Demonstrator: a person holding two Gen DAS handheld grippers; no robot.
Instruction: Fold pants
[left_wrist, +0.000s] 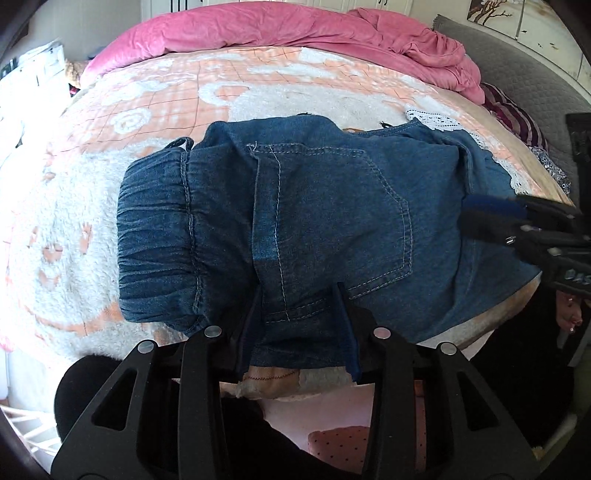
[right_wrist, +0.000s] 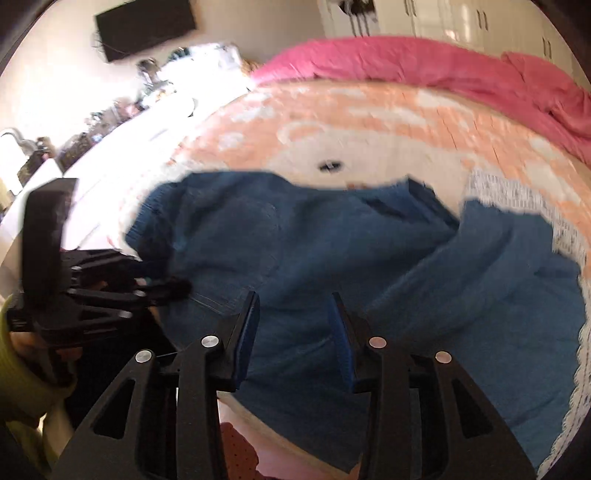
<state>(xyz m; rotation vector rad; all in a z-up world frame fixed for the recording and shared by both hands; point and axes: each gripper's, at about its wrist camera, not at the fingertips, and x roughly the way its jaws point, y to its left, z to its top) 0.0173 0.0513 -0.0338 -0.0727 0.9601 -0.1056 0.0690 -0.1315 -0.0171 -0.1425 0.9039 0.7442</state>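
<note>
Denim pants (left_wrist: 295, 221) show stitching only; no label is legible.

Denim pants (left_wrist: 314, 221) on fleece blanket (left_wrist: 74, 221), left claw (left_wrist: 301, 317) spread around near hem, pink duvet (left_wrist: 295, 29) behind

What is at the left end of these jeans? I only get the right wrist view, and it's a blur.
Observer: The pants end there in a gathered elastic waistband, which is sharp in the left wrist view.
Operator: Any pocket showing?
Observer: Yes, a stitched patch pocket faces up near the middle.
Operator: Is the left claw gripping anything?
Observer: No. The left claw is open, with its fingers either side of the denim's near edge.
</note>
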